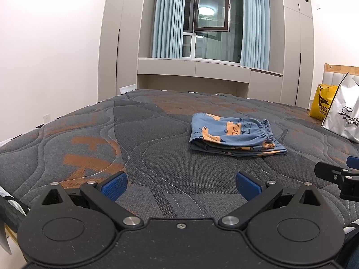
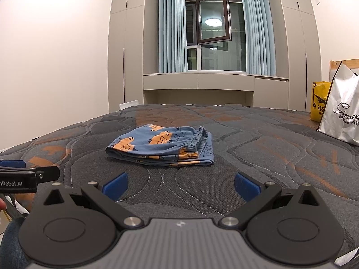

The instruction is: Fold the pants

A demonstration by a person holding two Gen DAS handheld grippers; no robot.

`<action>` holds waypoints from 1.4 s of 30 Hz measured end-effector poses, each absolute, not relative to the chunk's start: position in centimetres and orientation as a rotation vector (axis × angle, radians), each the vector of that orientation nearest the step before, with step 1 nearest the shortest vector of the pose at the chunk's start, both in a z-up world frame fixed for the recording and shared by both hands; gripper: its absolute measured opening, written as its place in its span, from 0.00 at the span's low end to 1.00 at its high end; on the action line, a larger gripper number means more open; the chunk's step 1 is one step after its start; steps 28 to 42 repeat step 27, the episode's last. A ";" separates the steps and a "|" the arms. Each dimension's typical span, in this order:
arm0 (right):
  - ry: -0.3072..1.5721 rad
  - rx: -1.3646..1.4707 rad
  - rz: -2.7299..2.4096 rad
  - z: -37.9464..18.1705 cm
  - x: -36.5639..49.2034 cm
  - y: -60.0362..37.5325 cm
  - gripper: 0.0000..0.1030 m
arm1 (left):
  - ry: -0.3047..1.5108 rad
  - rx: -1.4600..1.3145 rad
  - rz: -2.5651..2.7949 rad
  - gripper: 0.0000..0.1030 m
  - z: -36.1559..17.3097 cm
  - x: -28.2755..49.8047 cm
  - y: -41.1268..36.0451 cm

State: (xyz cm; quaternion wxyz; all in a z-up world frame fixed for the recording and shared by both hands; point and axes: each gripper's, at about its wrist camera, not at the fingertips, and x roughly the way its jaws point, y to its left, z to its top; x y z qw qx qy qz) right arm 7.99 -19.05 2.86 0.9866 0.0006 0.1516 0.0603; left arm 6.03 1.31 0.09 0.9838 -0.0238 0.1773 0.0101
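Grippers near edge of mattress [image 1: 157,157]: left gripper [image 1: 180,185] fingers spread apart, holding nothing | right gripper [image 2: 180,185] likewise spread, holding nothing | pants [image 2: 161,148] folded flat mid-mattress, beyond both, untouched | bags [image 1: 343,116] far right | window [image 2: 213,18] far.

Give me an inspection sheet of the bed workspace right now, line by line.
Surface: grey and orange quilted mattress, bare of bedding.
Job's things: blue cartoon-print pants, folded into a compact stack, lying flat.
Clutter: white shopping bag and yellow shopping bag at the far right edge.
Grippers: left tongs and right tongs open, holding nothing, short of the pants.
Cables: nothing seen.
Surroundings: open window, blue curtains, grey wardrobes.
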 end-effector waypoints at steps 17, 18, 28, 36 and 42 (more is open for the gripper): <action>0.326 -0.001 0.123 2.3 9.1 -19.0 1.00 | 0.386 -0.047 0.028 0.99 -0.5 7.4 1.2; 0.328 -0.001 0.123 2.3 9.2 -19.0 1.00 | 0.387 -0.050 0.023 0.99 -0.6 7.5 1.2; 0.347 0.003 0.127 1.7 10.0 -19.0 1.00 | 0.400 -0.055 0.022 0.99 -0.8 8.2 1.4; 0.347 0.003 0.127 1.7 10.0 -19.0 1.00 | 0.400 -0.055 0.022 0.99 -0.8 8.2 1.4; 0.347 0.003 0.127 1.7 10.0 -19.0 1.00 | 0.400 -0.055 0.022 0.99 -0.8 8.2 1.4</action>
